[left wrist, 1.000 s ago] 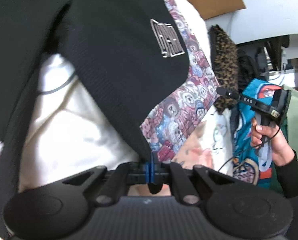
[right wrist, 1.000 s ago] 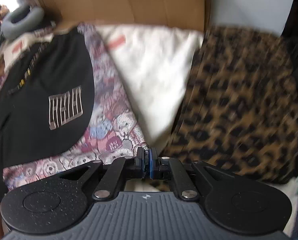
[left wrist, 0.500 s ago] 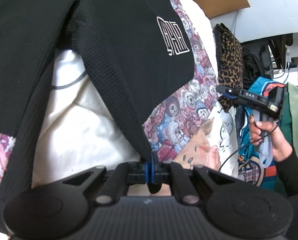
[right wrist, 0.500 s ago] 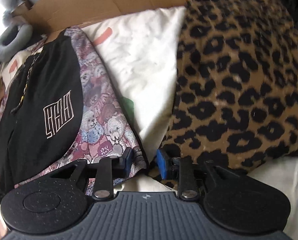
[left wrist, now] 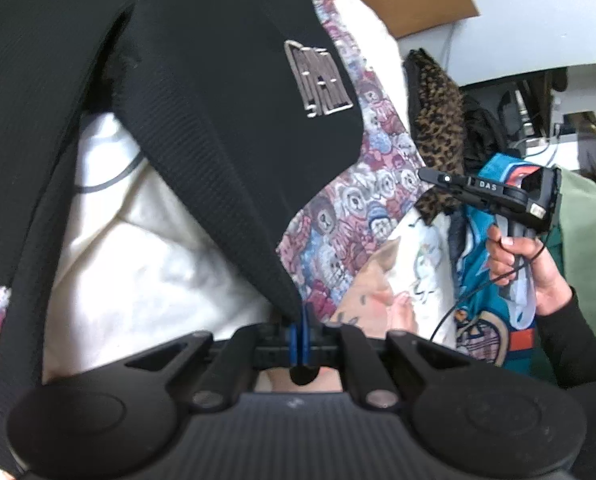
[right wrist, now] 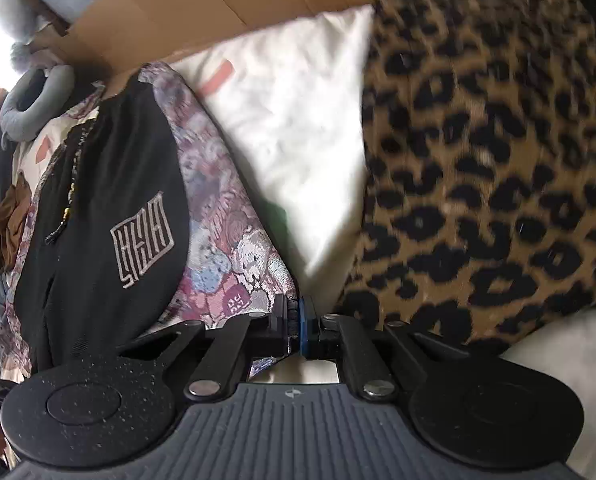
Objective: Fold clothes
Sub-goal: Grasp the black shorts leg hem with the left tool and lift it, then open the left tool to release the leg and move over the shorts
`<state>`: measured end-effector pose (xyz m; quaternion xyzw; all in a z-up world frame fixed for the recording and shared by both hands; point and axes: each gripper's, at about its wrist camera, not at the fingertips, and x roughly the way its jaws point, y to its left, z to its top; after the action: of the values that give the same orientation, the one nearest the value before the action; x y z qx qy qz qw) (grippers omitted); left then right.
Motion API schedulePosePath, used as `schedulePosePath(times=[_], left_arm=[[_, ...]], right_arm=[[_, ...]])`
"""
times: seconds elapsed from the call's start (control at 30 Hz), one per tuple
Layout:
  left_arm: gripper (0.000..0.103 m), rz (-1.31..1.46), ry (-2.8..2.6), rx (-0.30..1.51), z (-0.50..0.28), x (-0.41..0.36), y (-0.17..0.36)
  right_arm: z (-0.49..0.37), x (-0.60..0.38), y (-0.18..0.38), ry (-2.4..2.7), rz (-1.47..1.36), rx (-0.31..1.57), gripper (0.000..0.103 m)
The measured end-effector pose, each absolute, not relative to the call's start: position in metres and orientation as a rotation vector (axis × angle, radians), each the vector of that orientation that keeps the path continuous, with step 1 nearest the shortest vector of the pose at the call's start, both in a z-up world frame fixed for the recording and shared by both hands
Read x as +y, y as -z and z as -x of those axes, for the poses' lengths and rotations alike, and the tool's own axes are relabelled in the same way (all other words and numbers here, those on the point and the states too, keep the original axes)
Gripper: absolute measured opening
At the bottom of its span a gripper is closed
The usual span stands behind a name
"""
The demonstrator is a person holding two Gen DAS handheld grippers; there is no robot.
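Observation:
A black ribbed garment (left wrist: 201,92) with a white square logo (left wrist: 320,80) lies over a bear-print cloth (left wrist: 350,220). My left gripper (left wrist: 301,330) is shut on the black garment's corner and holds it up. The garment also shows in the right wrist view (right wrist: 101,216), on the bear-print cloth (right wrist: 225,248). My right gripper (right wrist: 295,320) is shut at the bear-print cloth's corner, beside a leopard-print garment (right wrist: 494,184); whether cloth sits between the pads is hidden. In the left wrist view the right gripper (left wrist: 430,176) is held out by a hand (left wrist: 530,268).
White bedding (right wrist: 298,132) lies under the clothes. Cardboard (right wrist: 225,4) stands behind. A grey neck pillow (right wrist: 33,104) lies at the far left. A teal printed garment (left wrist: 482,304) and a green cloth (left wrist: 586,232) lie at the right. The leopard garment (left wrist: 438,128) lies beyond.
My right gripper was shut, opened half a second ago, and has shut again at the bear-print cloth's corner. My left gripper keeps its hold on the black garment.

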<state>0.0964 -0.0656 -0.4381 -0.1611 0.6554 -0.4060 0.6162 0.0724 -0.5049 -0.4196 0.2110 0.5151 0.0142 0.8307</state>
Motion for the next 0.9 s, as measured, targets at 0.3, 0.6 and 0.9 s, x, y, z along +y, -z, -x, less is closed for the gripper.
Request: schedulePosePath(times=[0.3, 0.6, 0.9], left_arm=[[0.003, 0.412, 0.959, 1.5, -0.096, -0.073, 0.443], [0.003, 0.365, 0.898, 1.564, -0.092, -0.077, 0.467], [0.036, 0.3, 0.913, 1.448, -0.094, -0.065, 0.428]], right_arm=[[-0.071, -0.494, 0.393, -0.013, -0.265, 1.054, 0.003], [-0.073, -0.483, 0.429, 0.023, -0.134, 1.132, 0.004], [-0.07, -0.485, 0.404, 0.055, -0.157, 1.104, 0.011]])
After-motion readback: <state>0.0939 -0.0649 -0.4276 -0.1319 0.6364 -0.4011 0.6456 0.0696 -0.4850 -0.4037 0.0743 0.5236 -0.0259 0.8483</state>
